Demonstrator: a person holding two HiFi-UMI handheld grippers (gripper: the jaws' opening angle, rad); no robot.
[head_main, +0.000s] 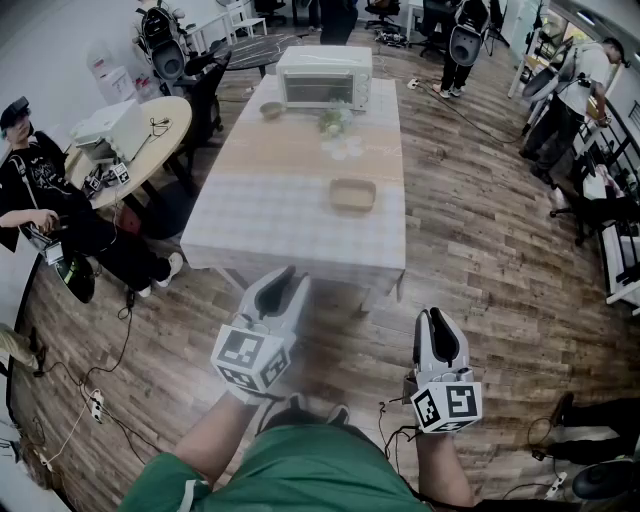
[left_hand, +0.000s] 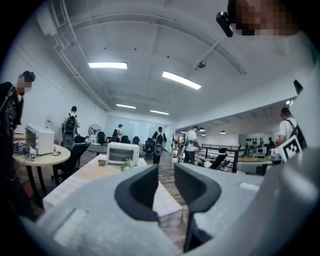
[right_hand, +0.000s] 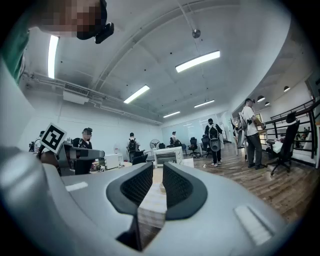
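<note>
Approach stage, I judge: the left gripper (head_main: 283, 280) and right gripper (head_main: 438, 325) hang short of the pale checked-cloth table (head_main: 260, 220), jaws narrowly apart, nothing between them. The shallow tan tray (head_main: 353, 194), seemingly wooden, lies mid-table; reaching it calls for stepping closer.

Wood floor (head_main: 480, 250), white walls (head_main: 50, 50), ceiling strip lights (left_hand: 107, 65).

We wear a green shirt (head_main: 290, 475); our left gripper (head_main: 282, 288) and right gripper (head_main: 437, 325) are grey, black-padded, each bearing a black-and-white marker cube.
</note>
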